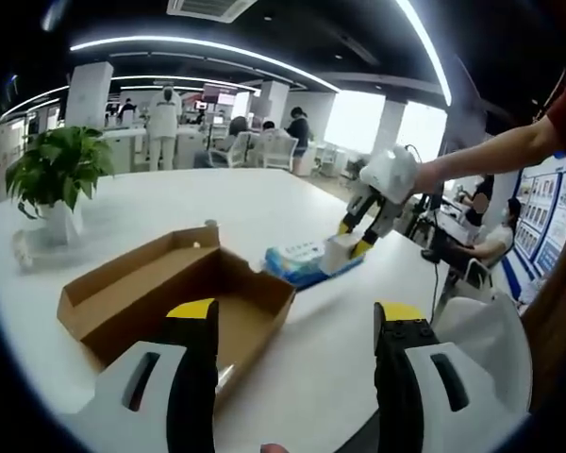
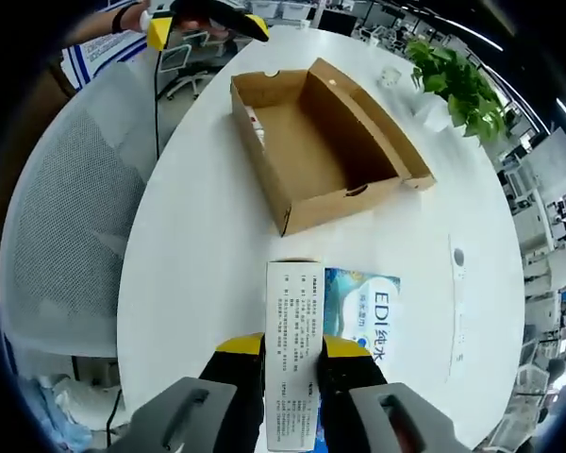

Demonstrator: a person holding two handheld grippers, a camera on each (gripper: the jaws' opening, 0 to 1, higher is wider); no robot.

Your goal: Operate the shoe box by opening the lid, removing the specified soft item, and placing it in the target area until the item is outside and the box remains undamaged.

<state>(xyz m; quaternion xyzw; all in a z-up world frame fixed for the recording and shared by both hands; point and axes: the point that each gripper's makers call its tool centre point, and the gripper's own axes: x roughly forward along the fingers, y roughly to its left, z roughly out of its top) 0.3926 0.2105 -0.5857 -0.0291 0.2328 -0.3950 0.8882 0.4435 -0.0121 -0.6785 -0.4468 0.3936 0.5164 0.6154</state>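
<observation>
Between my right gripper's (image 2: 291, 363) yellow-tipped jaws sits the blue-and-white soft tissue pack (image 2: 335, 326), clamped at its near end, resting on the round white table (image 2: 198, 245) just beside the open brown cardboard shoe box (image 2: 311, 142). Placing step, I judge; next comes letting go. My left gripper (image 1: 297, 330) hangs wide, empty. One box, one pack, one potted green plant (image 2: 457, 80).

Bright ceiling strips, fisheye-warped edges
</observation>
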